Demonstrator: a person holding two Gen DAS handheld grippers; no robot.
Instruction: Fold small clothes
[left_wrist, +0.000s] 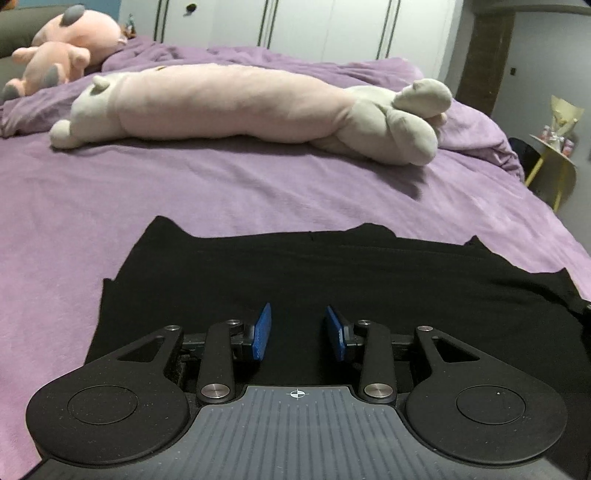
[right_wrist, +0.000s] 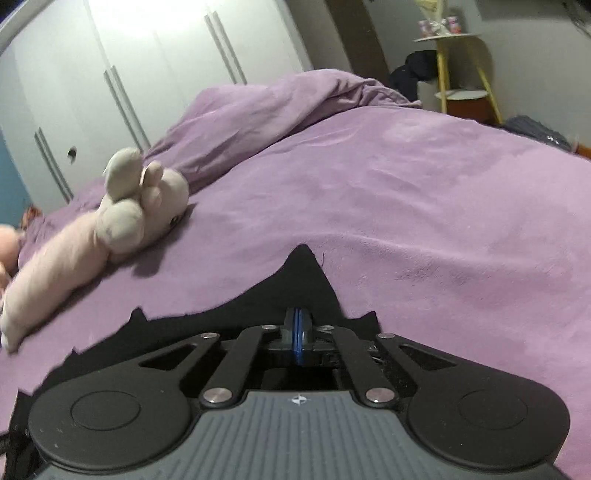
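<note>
— What's the left gripper doing?
— It's hanging over the black garment, blue pads spread apart, nothing between them.
— And the right gripper?
— Its pads are pressing together at a raised point of the garment; whether cloth is caught between them isn't showing. The plush toy is lying ahead to its left on the purple bedspread.

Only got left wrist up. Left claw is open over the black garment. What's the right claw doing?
Observer: Right claw is shut, blue pads together, over the black garment.
Operator: Holding cloth?
Observer: Can't tell. A pointed peak of the garment stands just past its tips.
Operator: Anything beyond that peak?
Observer: Only bare purple bedspread; the long plush toy lies off to the left.
</note>
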